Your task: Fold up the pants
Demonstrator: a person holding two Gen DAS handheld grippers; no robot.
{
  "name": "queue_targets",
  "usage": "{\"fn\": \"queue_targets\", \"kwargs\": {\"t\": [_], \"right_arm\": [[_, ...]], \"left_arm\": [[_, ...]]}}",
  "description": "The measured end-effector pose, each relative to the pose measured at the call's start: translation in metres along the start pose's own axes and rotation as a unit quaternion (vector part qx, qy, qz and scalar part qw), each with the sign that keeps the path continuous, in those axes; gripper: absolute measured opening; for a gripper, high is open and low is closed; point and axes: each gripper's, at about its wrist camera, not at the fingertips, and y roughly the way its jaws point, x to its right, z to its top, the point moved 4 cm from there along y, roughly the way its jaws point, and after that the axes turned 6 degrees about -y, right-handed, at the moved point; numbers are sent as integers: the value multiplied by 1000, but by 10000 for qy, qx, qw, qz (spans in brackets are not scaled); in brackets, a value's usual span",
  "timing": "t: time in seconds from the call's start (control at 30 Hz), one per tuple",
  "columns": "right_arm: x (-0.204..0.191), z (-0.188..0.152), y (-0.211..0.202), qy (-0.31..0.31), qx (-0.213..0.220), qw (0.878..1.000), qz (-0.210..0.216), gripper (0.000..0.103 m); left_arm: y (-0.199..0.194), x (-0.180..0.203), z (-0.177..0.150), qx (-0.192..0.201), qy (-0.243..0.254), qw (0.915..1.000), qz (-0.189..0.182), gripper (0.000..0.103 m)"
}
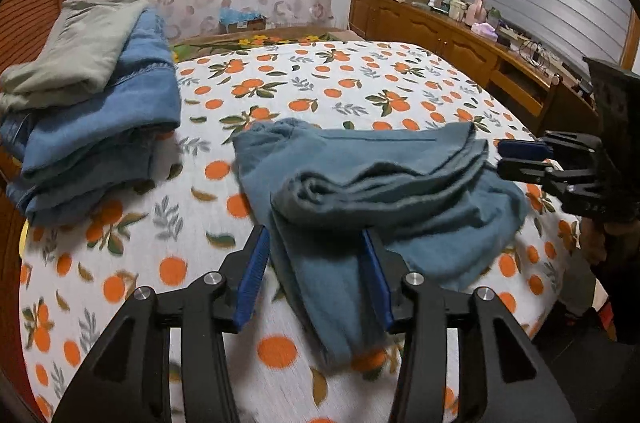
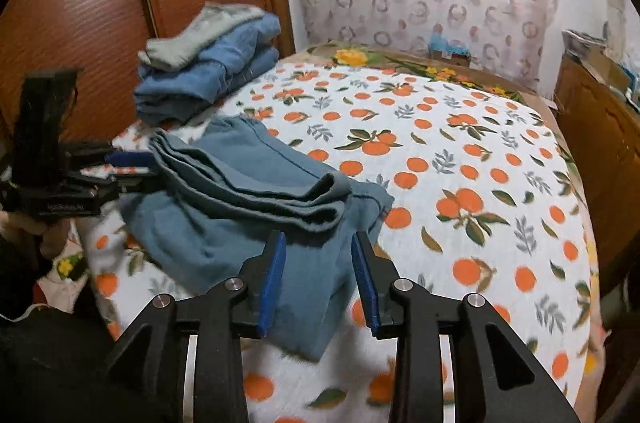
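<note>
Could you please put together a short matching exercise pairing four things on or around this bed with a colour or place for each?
Things:
1. teal pants
2. stack of folded clothes
3. bedspread
4. wooden cabinet

Descriptions:
A. orange fruit print on white
B. along the wall beside the bed, top cluttered
C. partly folded, near the bed's front edge
D. by the headboard, a grey-green piece on top

Pairs: 1-C, 2-D, 3-A, 4-B

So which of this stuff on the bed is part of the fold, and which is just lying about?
In the job:
teal pants
left gripper
right gripper

Lying about:
stack of folded clothes
cardboard box
sideboard clutter
</note>
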Motion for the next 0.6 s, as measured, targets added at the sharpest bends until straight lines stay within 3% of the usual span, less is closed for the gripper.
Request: {"fn": "queue_targets", "kwargs": {"t": [0.23, 0.6], "right_arm": [[5, 21, 25, -413, -92, 9990, -104, 35], [12, 31, 49, -263, -111, 9994, 171, 35]], "left_arm": [[8, -2, 19, 85, 14, 9997, -207, 48], [17, -6, 22, 53, -69, 9998, -173, 48]]}}
